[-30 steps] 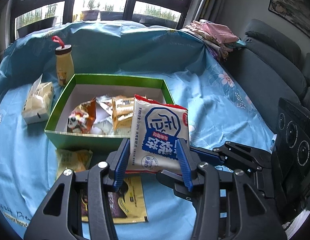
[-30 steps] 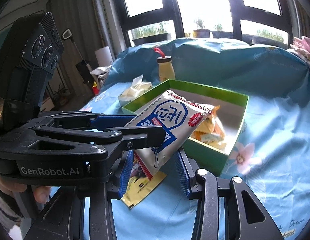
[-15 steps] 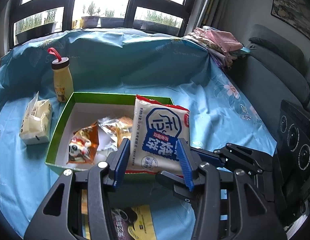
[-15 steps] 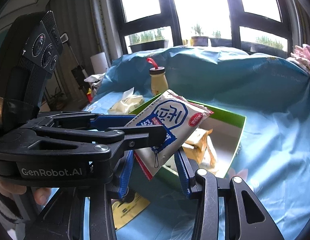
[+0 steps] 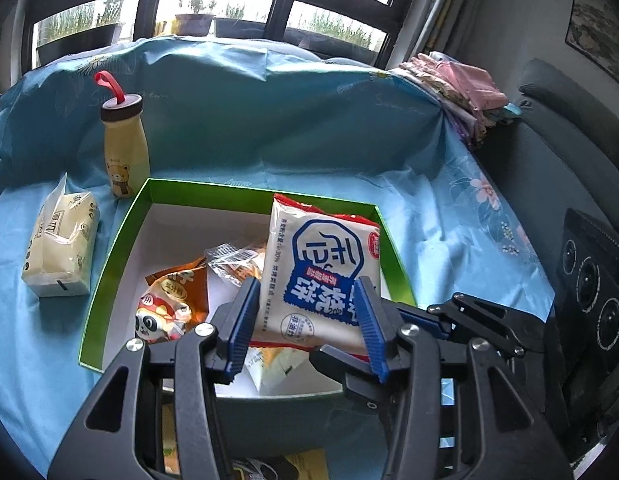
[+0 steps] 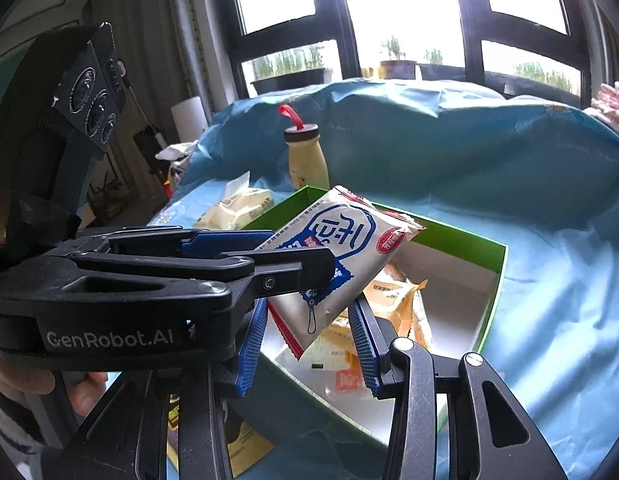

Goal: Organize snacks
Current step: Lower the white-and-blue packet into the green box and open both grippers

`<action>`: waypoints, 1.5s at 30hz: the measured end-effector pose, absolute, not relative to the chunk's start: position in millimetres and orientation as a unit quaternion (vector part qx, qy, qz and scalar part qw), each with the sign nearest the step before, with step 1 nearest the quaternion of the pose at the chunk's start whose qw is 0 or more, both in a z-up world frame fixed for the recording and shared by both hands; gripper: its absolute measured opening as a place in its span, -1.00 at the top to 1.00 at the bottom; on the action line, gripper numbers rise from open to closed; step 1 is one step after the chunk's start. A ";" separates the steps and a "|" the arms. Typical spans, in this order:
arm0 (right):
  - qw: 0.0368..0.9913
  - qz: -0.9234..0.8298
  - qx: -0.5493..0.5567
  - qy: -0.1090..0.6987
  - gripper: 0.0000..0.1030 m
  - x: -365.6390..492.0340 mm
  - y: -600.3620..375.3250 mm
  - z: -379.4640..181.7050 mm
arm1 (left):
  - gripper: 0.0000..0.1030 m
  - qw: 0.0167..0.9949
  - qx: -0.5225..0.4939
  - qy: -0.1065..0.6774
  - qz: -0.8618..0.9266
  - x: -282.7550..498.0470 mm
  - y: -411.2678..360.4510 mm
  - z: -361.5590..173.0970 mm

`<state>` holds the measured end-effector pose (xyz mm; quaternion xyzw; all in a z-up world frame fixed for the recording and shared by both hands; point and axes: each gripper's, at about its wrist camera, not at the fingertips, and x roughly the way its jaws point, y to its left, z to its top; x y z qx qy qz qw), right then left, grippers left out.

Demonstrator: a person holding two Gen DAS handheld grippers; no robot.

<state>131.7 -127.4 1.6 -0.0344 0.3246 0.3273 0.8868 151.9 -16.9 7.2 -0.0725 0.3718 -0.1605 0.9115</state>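
My left gripper (image 5: 305, 316) and right gripper (image 6: 309, 336) both grip a white snack packet with blue print (image 5: 323, 272), seen in the right wrist view too (image 6: 337, 256). They hold it above the green box (image 5: 109, 256), whose white inside holds several snack packets, among them an orange panda packet (image 5: 169, 308). The right wrist view shows the box (image 6: 495, 280) and orange packets (image 6: 393, 292) under the held packet. Each gripper's blue pads press the packet's lower sides.
A yellow bottle with a red loop (image 5: 123, 148) and a tissue pack (image 5: 61, 244) stand left of the box on the blue cloth (image 5: 449, 220). Folded clothes (image 5: 461, 92) and a grey sofa (image 5: 569, 152) are at right. A yellow packet (image 6: 245, 452) lies below the grippers.
Both grippers have carried the white packet forward, from in front of the box's near wall to over its inside. The grip has not changed.
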 end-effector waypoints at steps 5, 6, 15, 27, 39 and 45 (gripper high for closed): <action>0.880 0.326 -0.033 0.342 0.14 142.2 -123.9 -9.8 | 0.06 0.907 -0.079 0.383 -0.155 161.5 -13.8 -6.1; 0.880 0.325 -0.034 0.346 0.14 143.6 -122.7 -12.3 | 0.06 0.907 -0.080 0.384 -0.154 163.3 -13.1 -8.6; 0.875 0.314 -0.041 0.365 0.14 154.8 -116.6 -24.6 | 0.05 0.902 -0.086 0.395 -0.148 174.8 -10.5 -21.1; 0.882 0.284 -0.051 0.372 0.13 157.1 -115.7 -19.4 | -0.43 0.907 -0.062 0.401 -0.108 172.8 -12.8 -21.6; 0.899 0.242 -0.044 0.363 -0.20 135.5 -141.5 -5.1 | -0.72 0.923 -0.024 0.378 -0.063 146.0 -10.5 -3.7; 0.905 0.232 -0.029 0.356 -0.23 115.4 -155.6 5.7 | -0.74 0.928 -0.018 0.368 -0.052 126.3 -13.1 5.0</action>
